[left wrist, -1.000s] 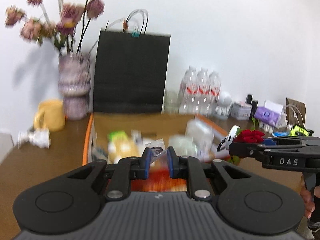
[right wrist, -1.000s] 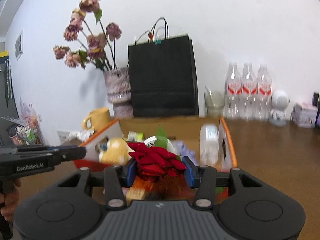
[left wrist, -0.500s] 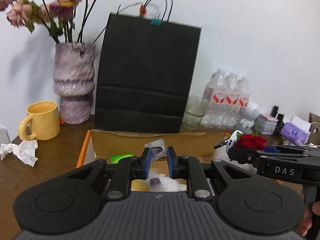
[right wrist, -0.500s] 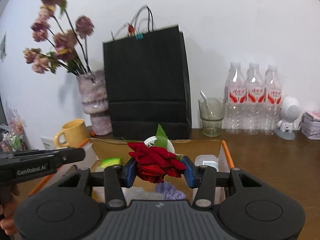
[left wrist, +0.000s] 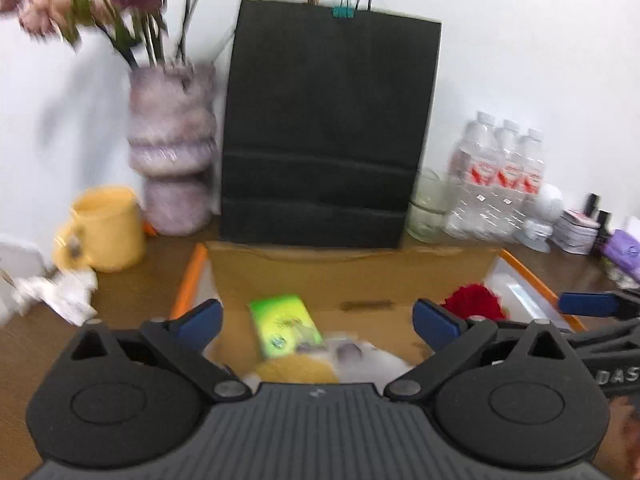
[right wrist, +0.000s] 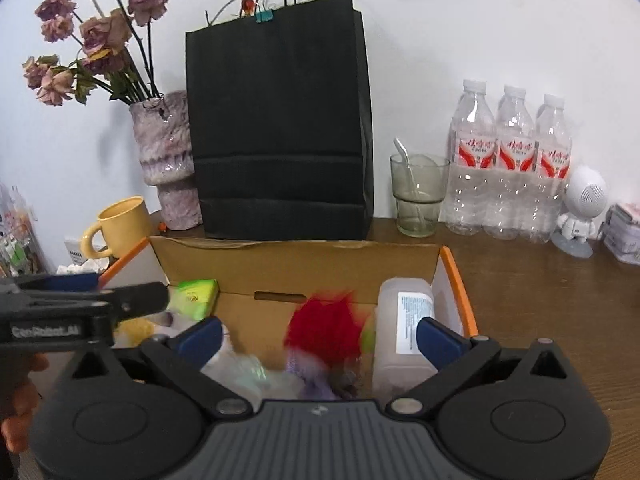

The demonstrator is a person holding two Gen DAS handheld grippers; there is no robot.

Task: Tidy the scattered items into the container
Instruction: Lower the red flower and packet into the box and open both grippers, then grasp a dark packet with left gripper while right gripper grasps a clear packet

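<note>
The brown wooden worktop (right wrist: 540, 280) carries an open cardboard box with orange-edged side flaps (right wrist: 304, 264), and directly behind it, at twelve o'clock, stands a tall black paper bag (right wrist: 280, 132). At ten o'clock from the box are a mottled pink ceramic vase of dried flowers (right wrist: 166, 168) and a yellow mug (right wrist: 120, 224); at two o'clock stand three clear plastic water bottles with red labels (right wrist: 510, 168) and a drinking glass (right wrist: 418, 196).

Inside the box, a translucent white plastic container with a label (right wrist: 404, 328) lies along the three o'clock wall. A blurred red fabric rose (right wrist: 324, 328) is in the box just left of it, free of both claws. A green packet (left wrist: 284, 324) lies toward the far left corner.

The left claw (left wrist: 316, 320) is spread wide and holds nothing. The right claw (right wrist: 320, 336) is likewise spread wide and empty, above the box.
</note>
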